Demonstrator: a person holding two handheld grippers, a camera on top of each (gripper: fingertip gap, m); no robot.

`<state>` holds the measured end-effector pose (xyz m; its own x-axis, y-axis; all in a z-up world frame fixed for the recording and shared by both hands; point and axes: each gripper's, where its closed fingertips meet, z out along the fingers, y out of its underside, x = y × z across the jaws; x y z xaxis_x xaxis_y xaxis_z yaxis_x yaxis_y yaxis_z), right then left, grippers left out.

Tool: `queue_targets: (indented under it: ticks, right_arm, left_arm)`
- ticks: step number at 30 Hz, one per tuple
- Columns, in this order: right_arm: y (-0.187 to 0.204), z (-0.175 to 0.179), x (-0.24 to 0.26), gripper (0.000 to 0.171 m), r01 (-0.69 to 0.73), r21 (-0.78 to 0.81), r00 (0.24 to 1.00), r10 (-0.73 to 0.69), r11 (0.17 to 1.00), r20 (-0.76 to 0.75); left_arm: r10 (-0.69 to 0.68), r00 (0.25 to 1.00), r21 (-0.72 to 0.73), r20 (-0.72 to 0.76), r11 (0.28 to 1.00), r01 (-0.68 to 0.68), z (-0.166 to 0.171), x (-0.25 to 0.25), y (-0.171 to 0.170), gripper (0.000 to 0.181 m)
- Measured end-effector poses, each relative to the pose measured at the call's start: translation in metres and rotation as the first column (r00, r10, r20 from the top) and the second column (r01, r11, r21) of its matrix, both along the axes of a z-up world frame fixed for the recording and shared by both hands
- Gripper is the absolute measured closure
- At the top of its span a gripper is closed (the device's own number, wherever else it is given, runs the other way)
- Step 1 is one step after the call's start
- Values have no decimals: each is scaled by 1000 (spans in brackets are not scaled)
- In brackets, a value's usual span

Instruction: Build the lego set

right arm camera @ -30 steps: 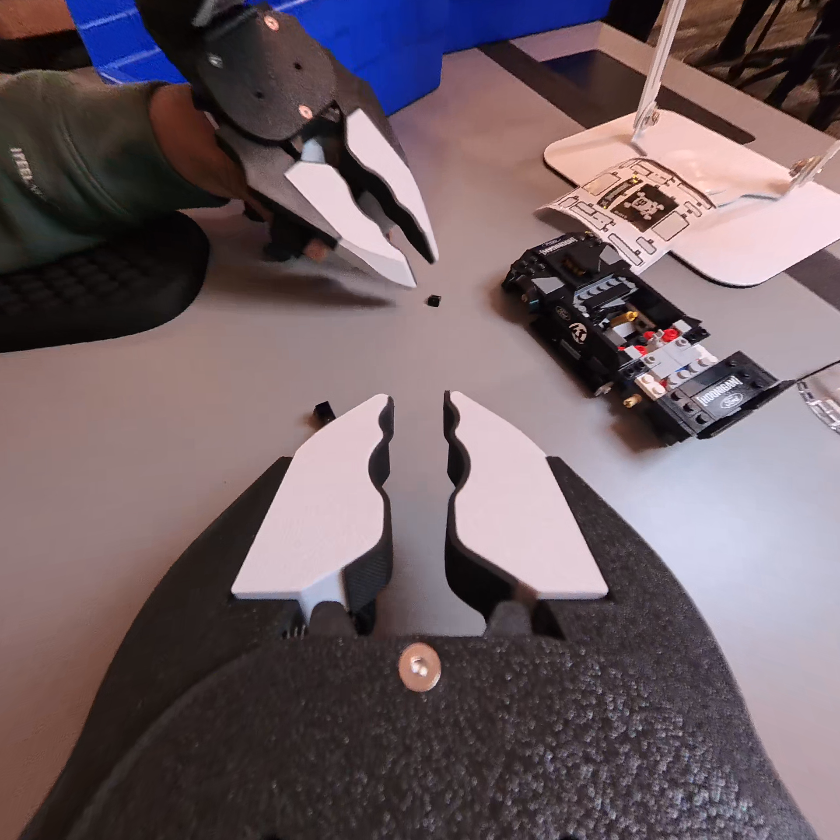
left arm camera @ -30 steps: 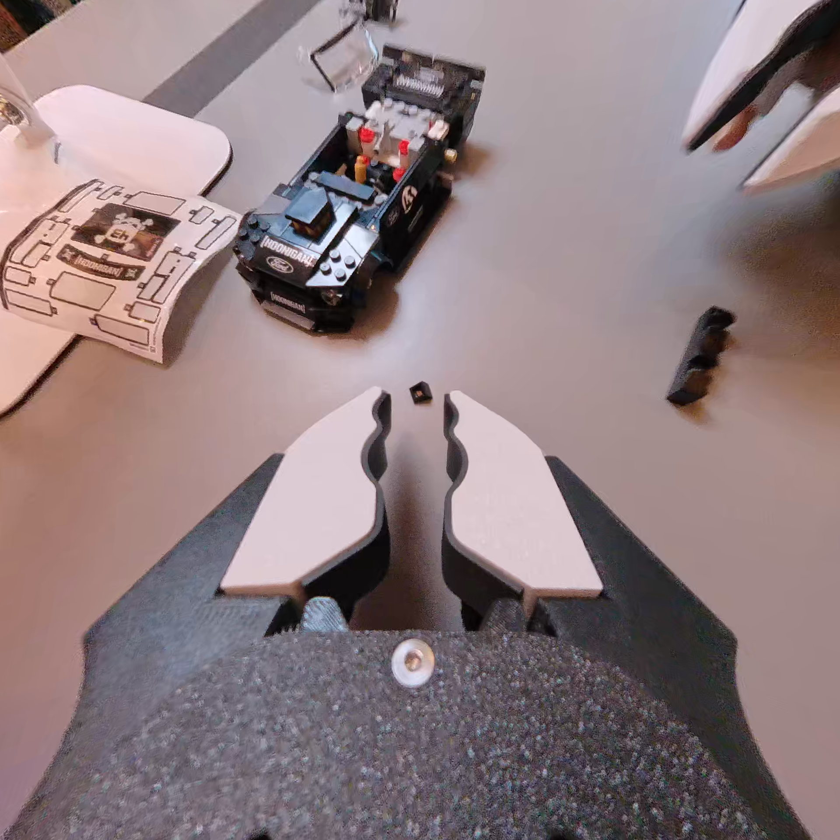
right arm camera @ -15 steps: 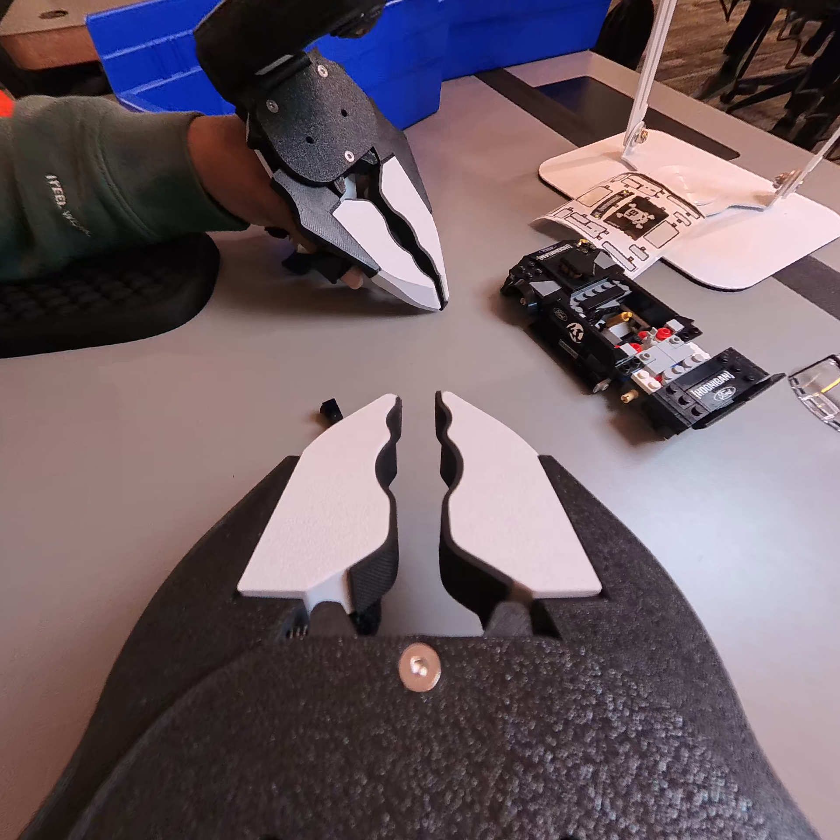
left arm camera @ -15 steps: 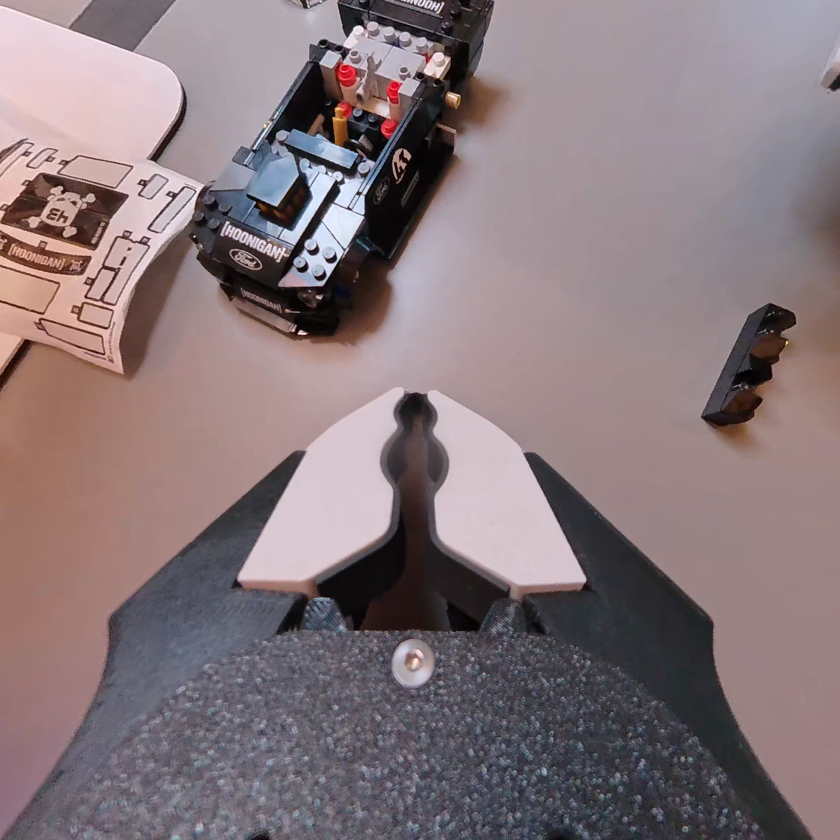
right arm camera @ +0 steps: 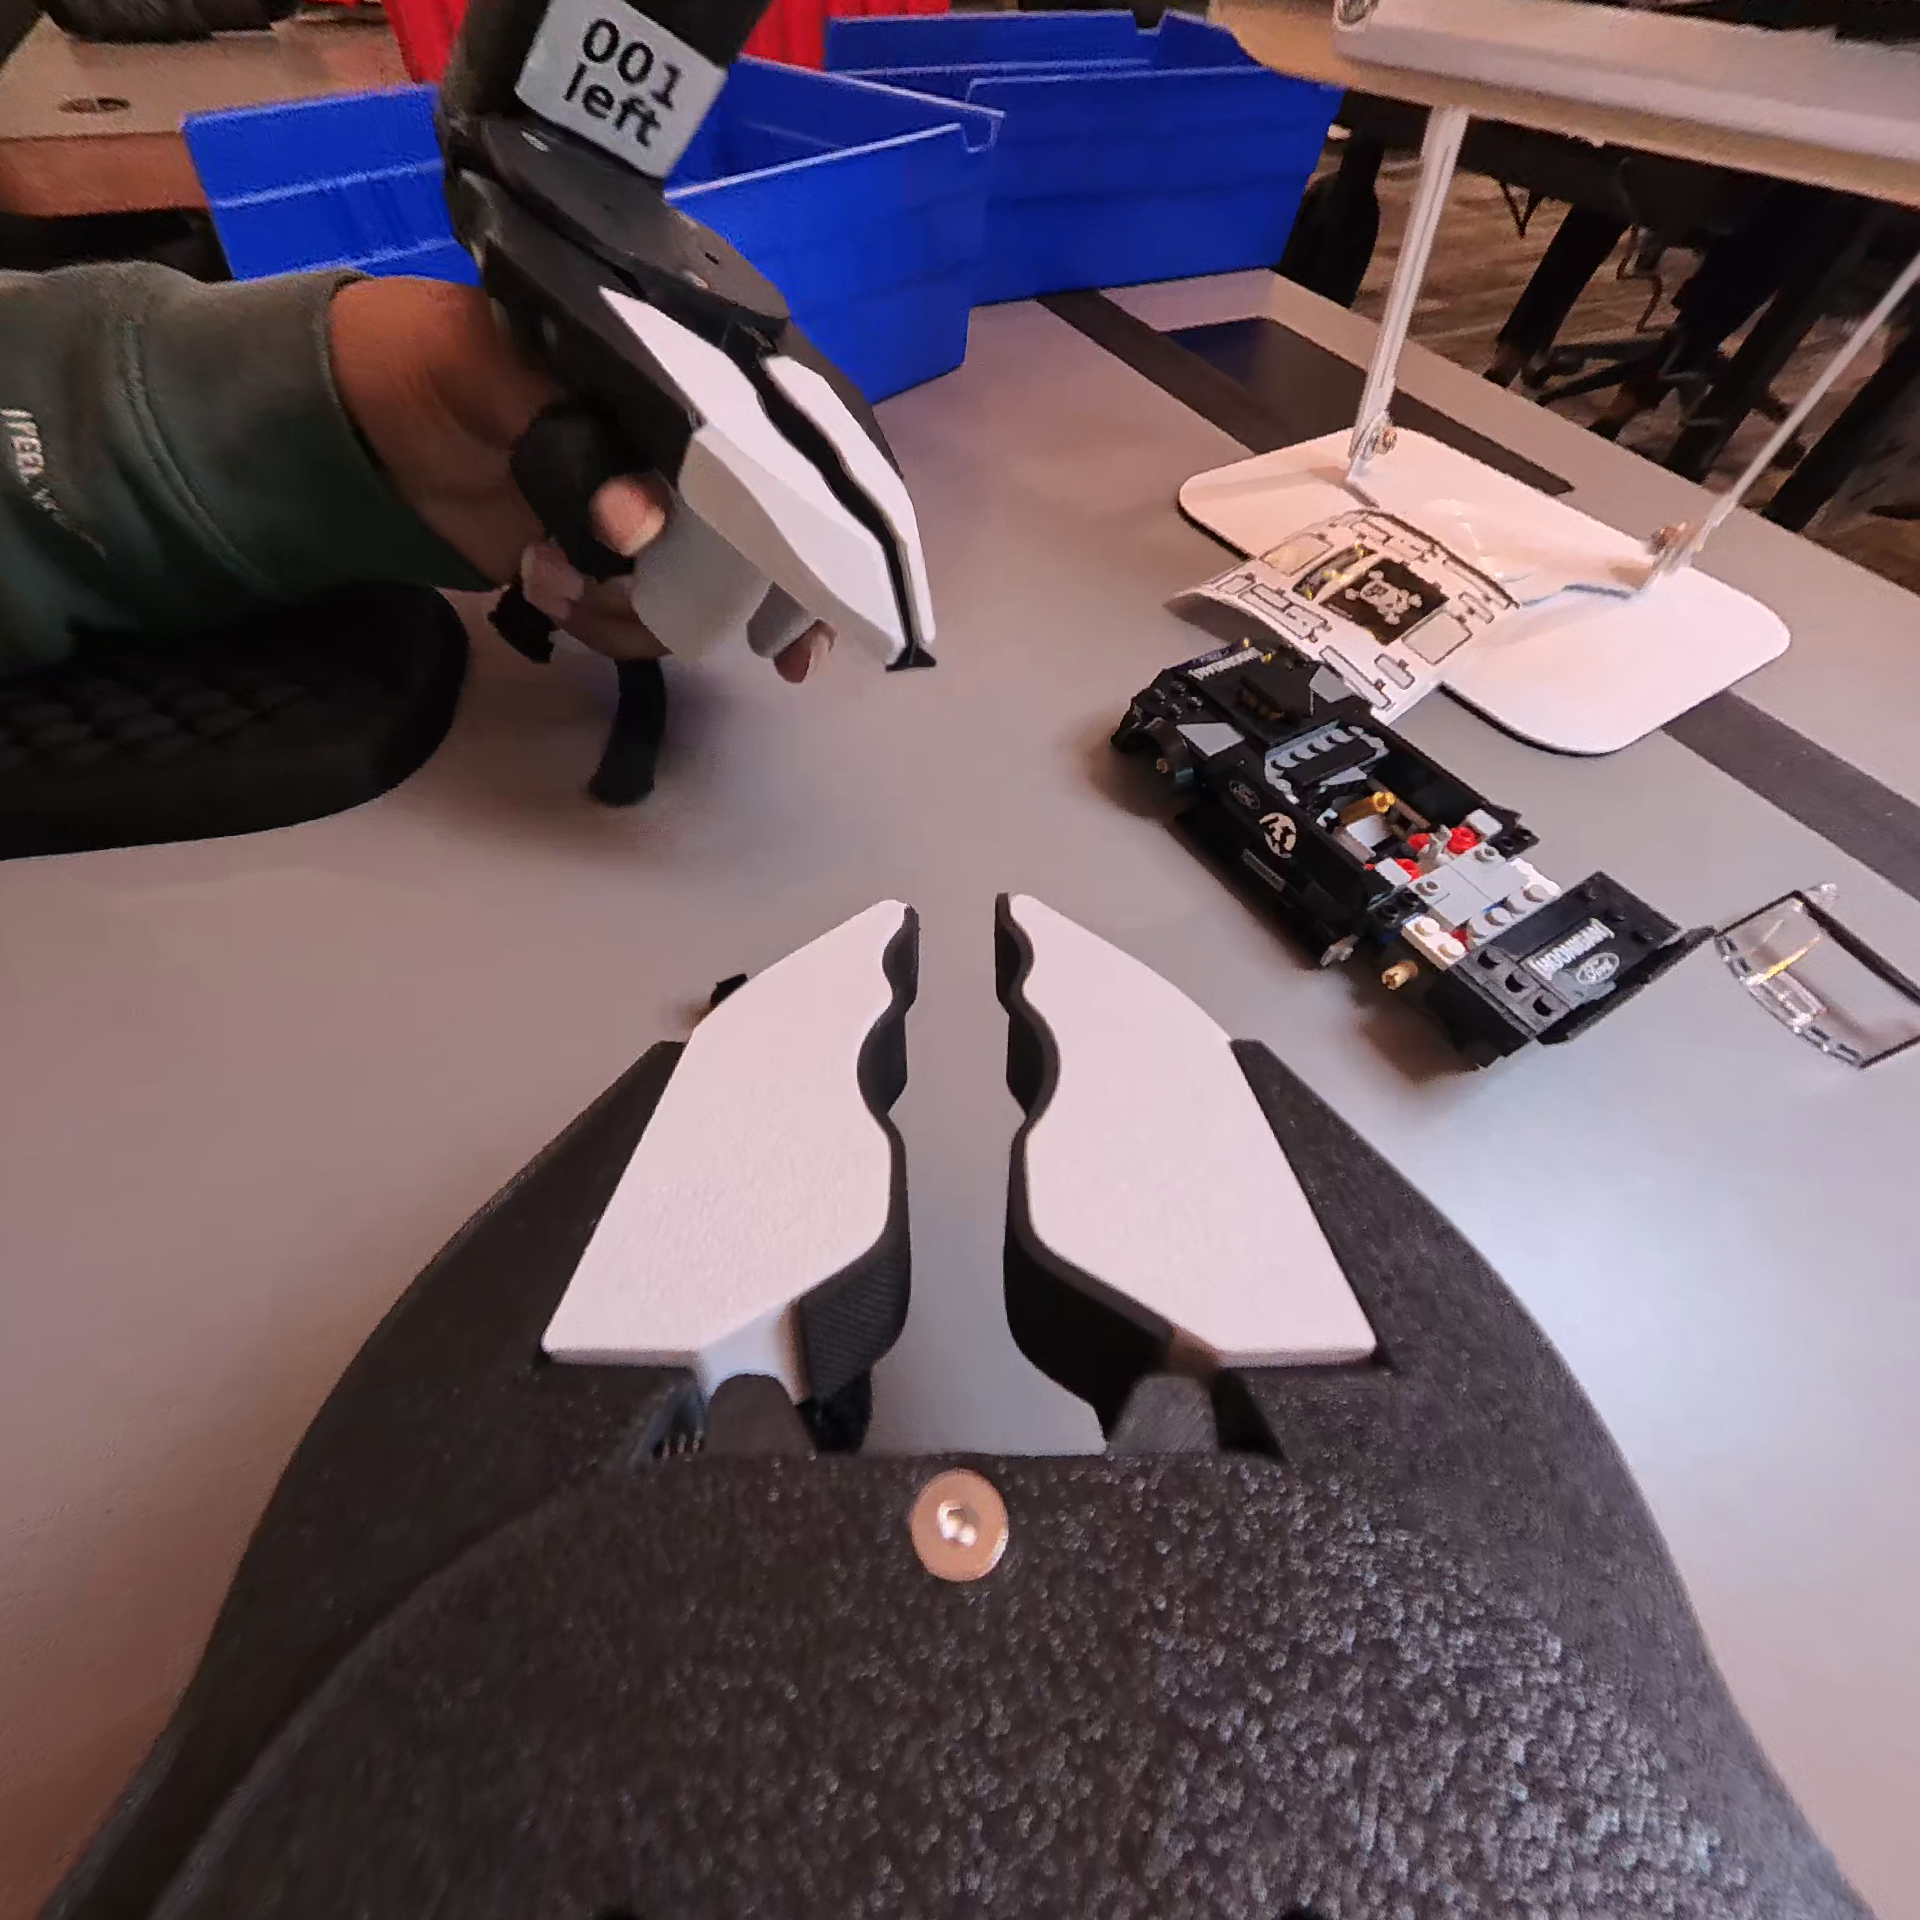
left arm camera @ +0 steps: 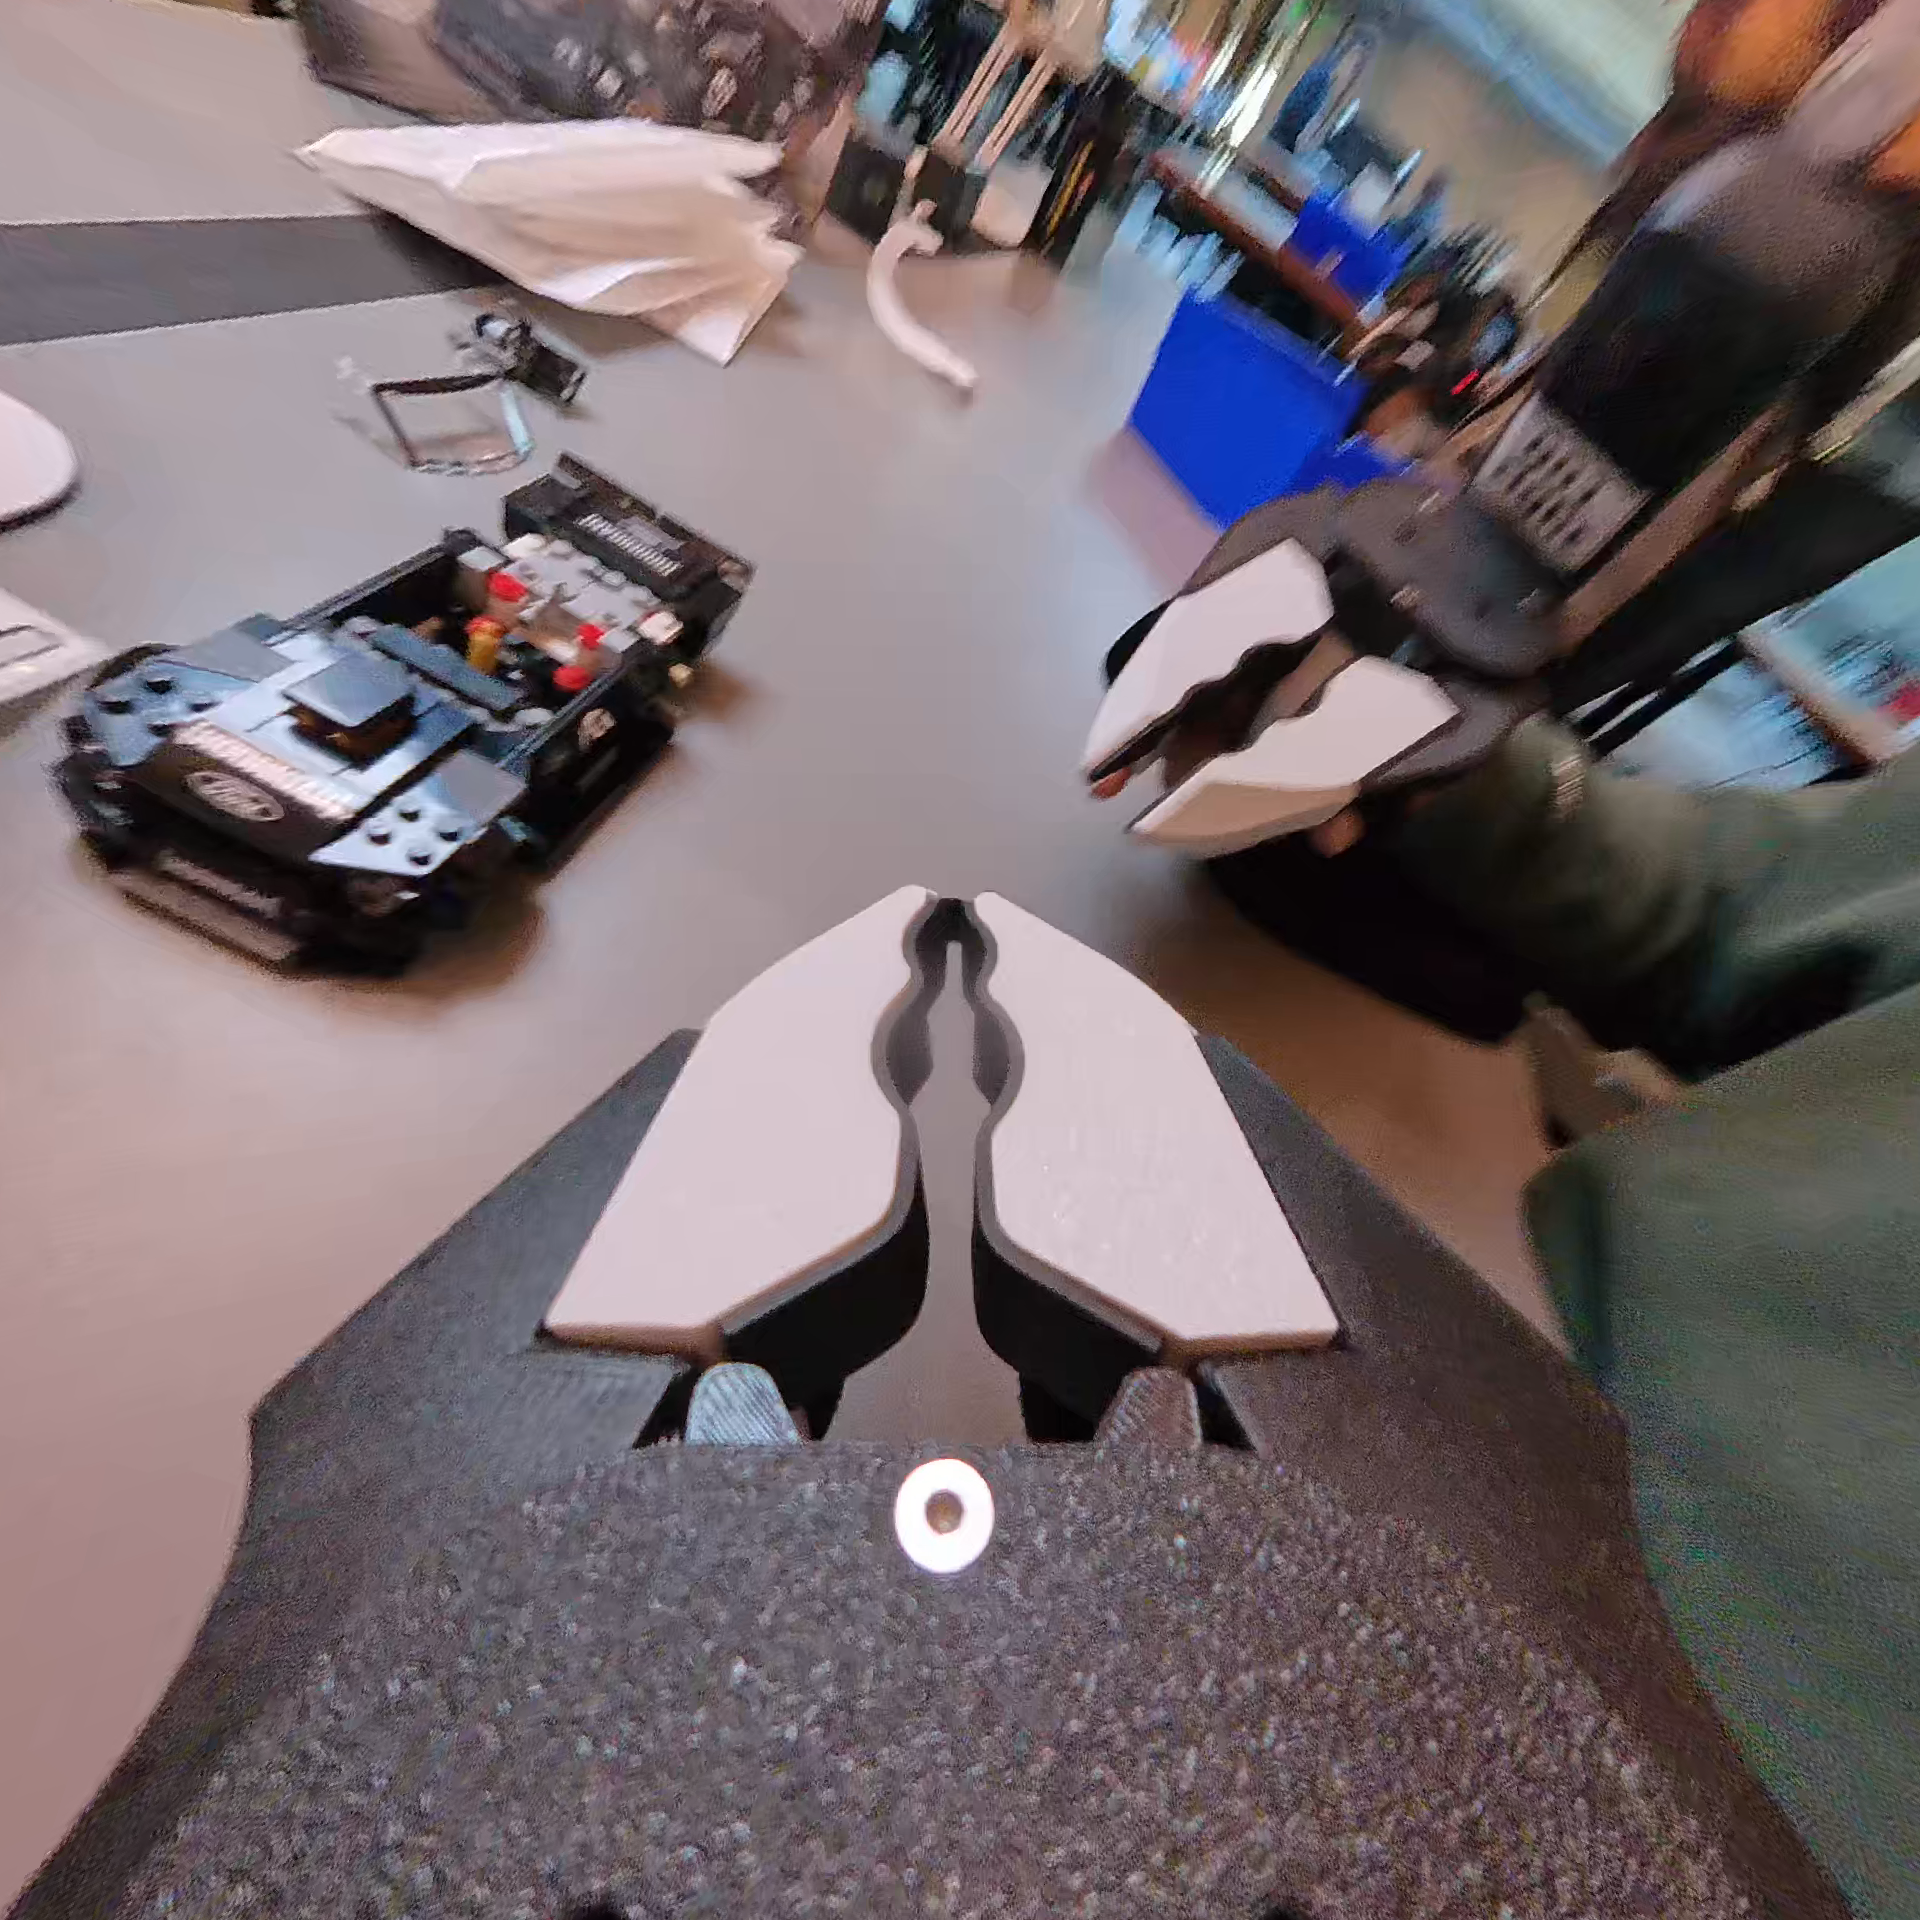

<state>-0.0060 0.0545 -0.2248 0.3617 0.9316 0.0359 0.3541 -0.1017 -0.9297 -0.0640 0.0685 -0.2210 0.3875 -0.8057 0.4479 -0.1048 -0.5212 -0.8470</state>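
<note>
The black Lego car (left arm camera: 395, 717), its top open and red and grey parts showing inside, sits on the grey table; it also shows in the right wrist view (right arm camera: 1382, 842). My left gripper (left arm camera: 948, 902) is shut on a tiny black piece (right arm camera: 914, 657) and holds it above the table, to the left of the car's front in the right wrist view. My right gripper (right arm camera: 956, 914) is open and empty, low over the table in front of the car. It also shows at the right in the left wrist view (left arm camera: 1117, 790).
A clear windshield piece (right arm camera: 1808, 977) lies beside the car's rear. A sticker sheet (right arm camera: 1351, 603) leans on a white stand base (right arm camera: 1621, 644). Blue bins (right arm camera: 831, 208) stand at the back. A black piece (right arm camera: 727, 987) peeks out beside my right gripper's left finger. A black pad (right arm camera: 208, 717) lies at the left. About 7 centimeters separates my left fingertips from my right.
My left gripper closed on the tiny black piece on the table and lifted it, tilting upward. My right gripper stayed open and barely moved.
</note>
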Motion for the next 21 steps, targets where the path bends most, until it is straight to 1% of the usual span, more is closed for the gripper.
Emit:
queue_targets:
  ticks: [3,6,8,10,12,13,18,21]
  right_arm:
    - [-2,15,-10,154,8,105,999,-3,994,-47]
    - [-9,39,-24,153,15,296,997,8,955,-76]
    - [-14,51,-31,153,18,415,998,11,910,-67]
    - [-18,56,-34,155,22,480,998,5,877,-55]
    - [-20,56,-35,156,24,508,999,-1,861,-46]
    - [-21,58,-35,160,25,519,999,1,854,-49]
    - [-22,58,-33,163,25,534,999,-2,845,-43]
    - [-21,53,-32,163,10,485,999,9,874,-38]
  left_arm:
    - [-41,980,-76,192,995,57,21,5,-9,179]
    - [-89,923,-136,375,979,150,44,15,-21,179]
    - [-107,883,-163,458,966,202,54,21,-28,179]
    - [-120,851,-183,511,952,244,60,26,-34,179]
    - [-128,833,-198,538,942,272,62,30,-38,179]
    - [-136,837,-199,530,940,278,60,33,-39,179]
    - [-136,835,-204,533,937,282,59,36,-40,179]
    - [-129,855,-196,502,946,258,55,36,-38,178]
